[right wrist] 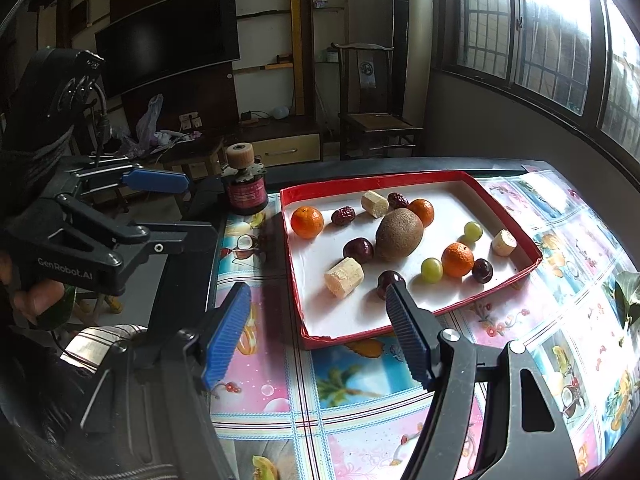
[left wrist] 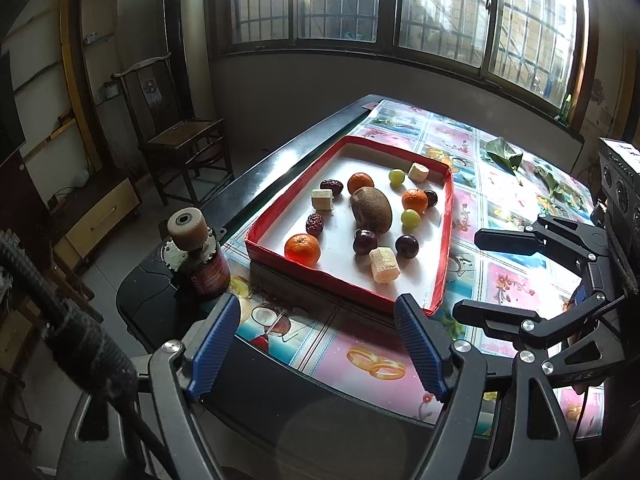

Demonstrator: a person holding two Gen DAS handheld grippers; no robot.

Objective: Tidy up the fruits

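Fourteen mixed fruits lie scattered in the red tray [left wrist: 442, 240] on the table [right wrist: 360, 420]: kiwi [left wrist: 371, 210] central, tangerines, grapes, dates, cherries, banana pieces unsorted by kind. Left gripper [left wrist: 318, 344] and right gripper [right wrist: 316, 336] hover near, fingers spread, empty. Judged stage: ungrouped; grouping remains.

Dark wooden chair [left wrist: 176, 128] by barred window [left wrist: 400, 4]; black flat TV [right wrist: 168, 36] on wall; green leaves [left wrist: 505, 158] on patterned tablecloth [right wrist: 360, 420]; red-labelled jar [right wrist: 245, 196].

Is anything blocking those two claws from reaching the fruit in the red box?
Nothing visible does. Both the left gripper and right gripper hang open before the red box; only its low wall lies between them and the kiwi.
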